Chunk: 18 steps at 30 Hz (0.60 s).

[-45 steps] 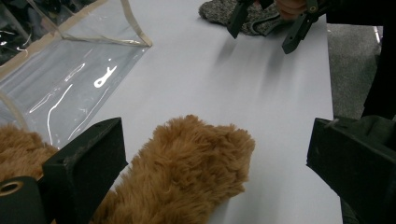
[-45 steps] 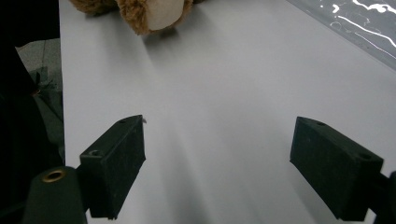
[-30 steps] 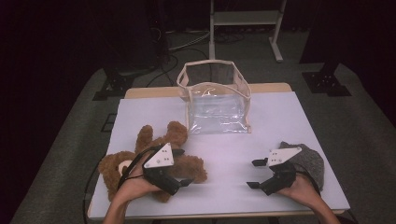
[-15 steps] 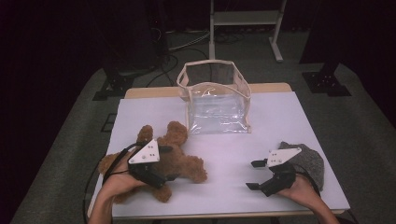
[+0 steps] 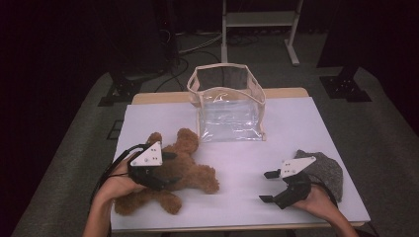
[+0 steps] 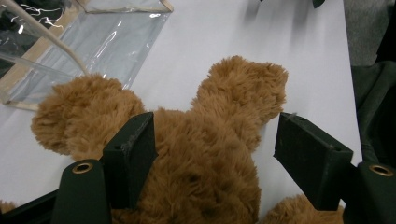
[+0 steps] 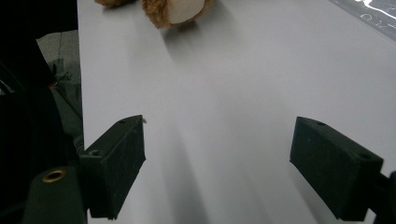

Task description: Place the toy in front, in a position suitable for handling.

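The left gripper [image 5: 165, 170] has slid a little toward the left side of the table since a second ago, and now it sits over the middle of the brown teddy bear [image 5: 190, 170]. Its jaws have just been closing, and the bear's furry body is between them. In the left gripper view, one pad pushes into the fur [image 6: 205, 163], but the other pad has a bit of white table showing beside it. So the jaws are not squeezing the bear yet. I think a pick-up is about to happen, and the jaws need to close more first.

The right gripper [image 5: 267, 186] rests low near the front of the table [image 5: 296, 128], jaws wide apart with nothing between them. A grey cloth [image 5: 328, 168] lies just behind that hand.

Farther back stands a clear plastic bag [image 5: 228, 106] with a cream trim, open at the top. The bear's ear is close to it.
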Available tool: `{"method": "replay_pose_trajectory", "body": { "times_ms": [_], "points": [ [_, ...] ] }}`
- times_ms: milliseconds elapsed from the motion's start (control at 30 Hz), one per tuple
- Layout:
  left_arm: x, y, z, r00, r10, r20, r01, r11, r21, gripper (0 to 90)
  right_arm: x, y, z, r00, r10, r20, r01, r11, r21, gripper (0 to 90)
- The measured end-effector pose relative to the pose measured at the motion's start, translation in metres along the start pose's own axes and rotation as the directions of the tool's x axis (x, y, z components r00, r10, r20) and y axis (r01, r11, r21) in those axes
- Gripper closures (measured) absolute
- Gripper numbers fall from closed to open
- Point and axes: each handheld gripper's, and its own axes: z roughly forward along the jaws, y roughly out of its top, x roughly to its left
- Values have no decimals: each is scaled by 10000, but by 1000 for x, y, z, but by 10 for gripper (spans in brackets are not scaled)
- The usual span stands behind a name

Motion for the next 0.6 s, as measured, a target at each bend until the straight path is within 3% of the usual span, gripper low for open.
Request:
{"method": "replay_pose_trajectory", "body": {
  "times_ms": [133,233,333,600],
  "points": [
    [-1,8,4,9996,234,154,-235,9997,23,281,1,0,1,10000,-26,-64,26,10000,84,167],
    [-2,19,14,9971,497,583,-490,9987,-135,282,1,0,1,10000,-59,-74,59,10000,64,167],
    [-4,25,35,9918,772,1020,-803,9964,273,282,0,0,0,10000,-53,-60,53,10000,36,167],
    [1,30,65,9877,624,1433,-775,9917,1024,308,0,-1,-3,9999,-66,-130,66,10000,12,168]
  ]
}}
